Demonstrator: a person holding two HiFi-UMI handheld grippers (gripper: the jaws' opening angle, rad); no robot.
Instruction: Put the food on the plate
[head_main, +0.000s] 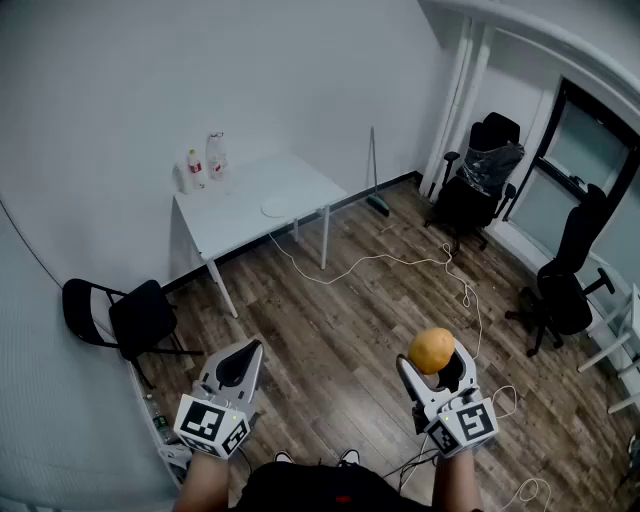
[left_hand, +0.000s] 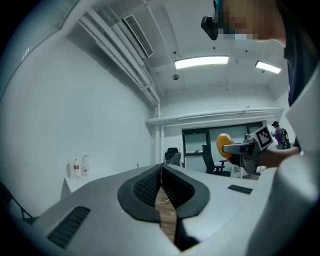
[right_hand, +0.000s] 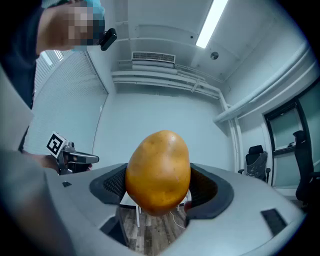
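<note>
An orange-yellow potato (head_main: 432, 348) sits between the jaws of my right gripper (head_main: 434, 372), which is shut on it and held up in the air over the wooden floor. In the right gripper view the potato (right_hand: 158, 172) fills the middle, with both pads against its sides. My left gripper (head_main: 243, 352) is shut with nothing in it; its pads (left_hand: 150, 186) meet in the left gripper view. A white plate (head_main: 283, 207) lies on the white table (head_main: 232, 213) far ahead by the wall. The left gripper view also shows the potato (left_hand: 223, 143) off to its right.
Two bottles (head_main: 205, 163) stand at the table's back left corner. A black folding chair (head_main: 135, 318) is at the left wall. Two black office chairs (head_main: 482, 172) (head_main: 566, 283) stand at the right. A white cable (head_main: 400, 262) runs over the floor. A broom (head_main: 377, 196) leans by the wall.
</note>
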